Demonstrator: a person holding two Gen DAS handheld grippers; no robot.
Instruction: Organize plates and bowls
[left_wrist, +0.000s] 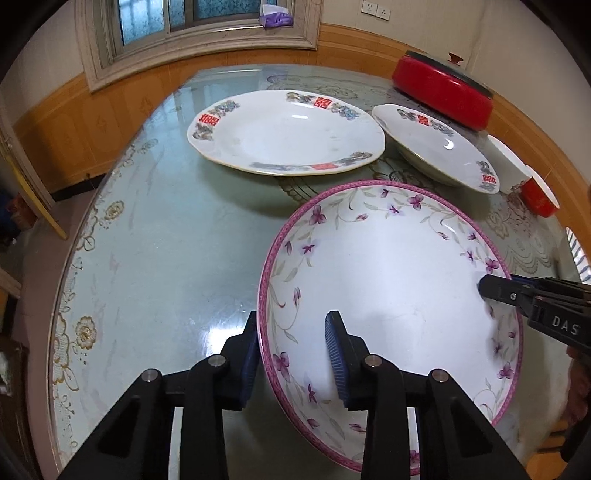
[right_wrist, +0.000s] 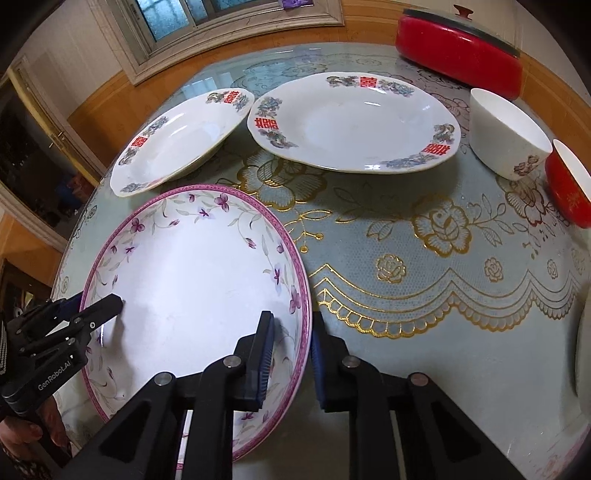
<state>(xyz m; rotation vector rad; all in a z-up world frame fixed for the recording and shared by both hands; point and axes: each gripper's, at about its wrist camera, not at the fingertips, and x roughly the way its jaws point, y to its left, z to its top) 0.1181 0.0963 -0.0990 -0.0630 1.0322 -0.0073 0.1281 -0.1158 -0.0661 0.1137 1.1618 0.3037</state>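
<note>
Large shallow white ceramic bowl with a pink rim band and purple flower sprays (left_wrist: 391, 295) near the front edge of the glass-topped counter (left_wrist: 155, 258), over a blue-grey cloth with gold lace flowers, gripped from two opposite sides. Left hand-held gripper (left_wrist: 293, 354) straddling the bowl's left rim: outer blue-padded finger against the outside wall, inner finger inside the bowl with a visible gap to the wall, so narrowed around the rim but not clearly pressing. Right hand-held gripper (right_wrist: 291, 350) on the opposite rim, one blue pad inside, one outside, closed tight on the wall. Behind the bowl, two white ceramic plates with red double-happiness characters and blue-grey floral rims: a wide flat one (right_wrist: 351, 122) and a deeper one (right_wrist: 177, 140), side by side, close together but whether touching cannot be told. Further right, a small white ceramic bowl (right_wrist: 506, 136) and just beside it a red bowl with a white inside (right_wrist: 569, 184), both tilted by the lens. At the back, a red round pan with a glass lid and red knob (right_wrist: 458, 48) near the wood-panelled wall.
</note>
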